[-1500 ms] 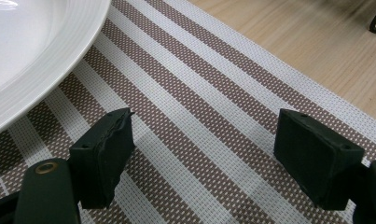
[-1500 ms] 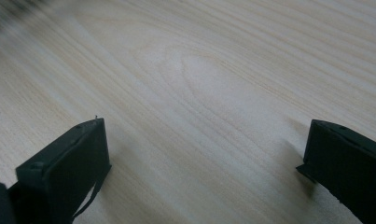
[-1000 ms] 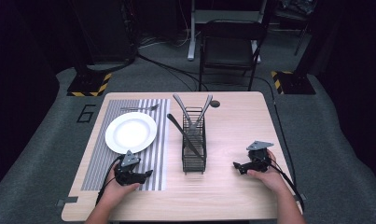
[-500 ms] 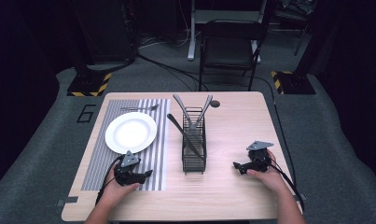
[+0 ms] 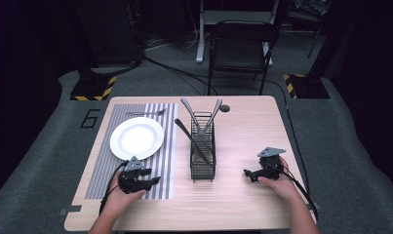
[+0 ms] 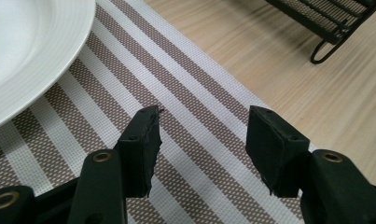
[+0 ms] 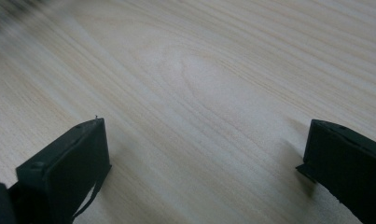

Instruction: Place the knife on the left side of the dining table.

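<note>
We rest both tongs, left and right, jaws apart and empty, on the surface. The stiff, slippery metal cutlery in the black wire caddy should be gripped by the handles.

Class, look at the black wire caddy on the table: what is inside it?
The wire caddy holds several utensils, handles leaning out the top. Their lower ends are blurred behind the mesh, so their exact number cannot be told.

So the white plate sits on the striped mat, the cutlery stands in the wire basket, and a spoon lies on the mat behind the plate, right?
Nearly. The high view shows a fork, not a spoon, lying on the striped mat behind the white plate. The cutlery does stand in the wire basket.
</note>
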